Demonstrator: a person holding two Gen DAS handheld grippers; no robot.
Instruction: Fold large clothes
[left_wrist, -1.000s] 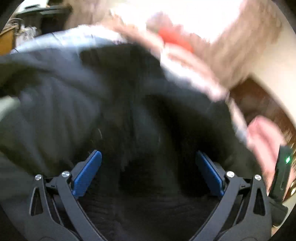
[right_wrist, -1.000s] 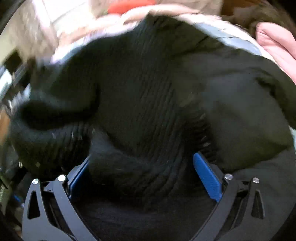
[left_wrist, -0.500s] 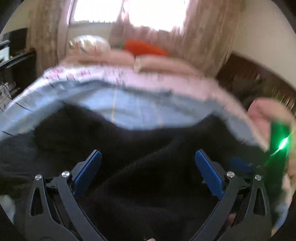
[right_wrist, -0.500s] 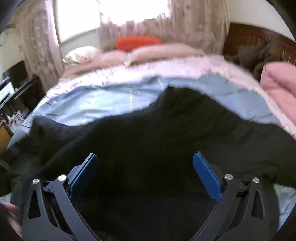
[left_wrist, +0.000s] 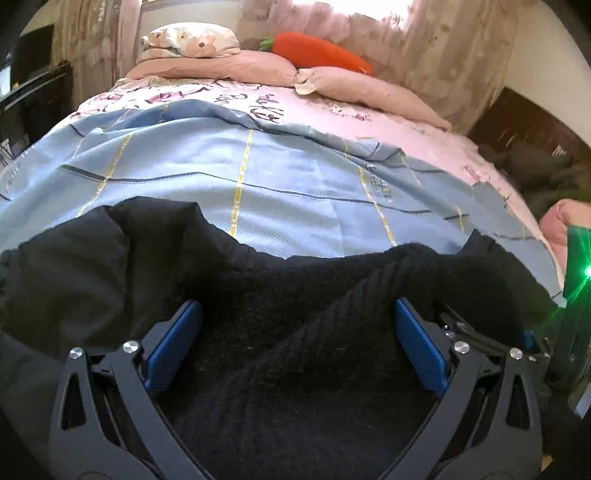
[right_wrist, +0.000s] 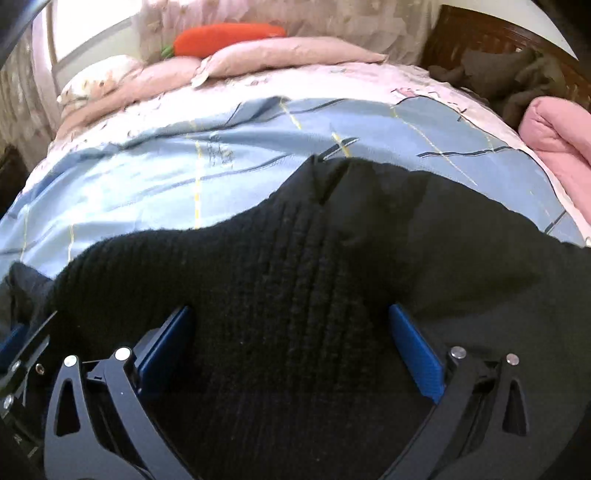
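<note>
Black ribbed sweater (left_wrist: 295, 332) lies bunched on the bed's blue sheet (left_wrist: 258, 177), filling the near half of both views. Left claw (left_wrist: 295, 339) and right claw (right_wrist: 291, 343) are both spread wide over the knit, blue pads (right_wrist: 417, 350) gripping nothing. Orange carrot plush (left_wrist: 317, 51) rests on pink pillows (left_wrist: 240, 66).

The bed (left_wrist: 436, 144) is covered by a pink printed sheet, over which a light blue blanket (left_wrist: 229, 173) with yellow and dark lines is spread. A black ribbed garment (right_wrist: 295, 295) is laid on the near part of the blanket. Pink pillows (left_wrist: 236, 66) are lined along the far edge, with an orange carrot-shaped plush (left_wrist: 317, 53) resting on them. A folded pink quilt (right_wrist: 557, 133) is seen at the right side.
</note>
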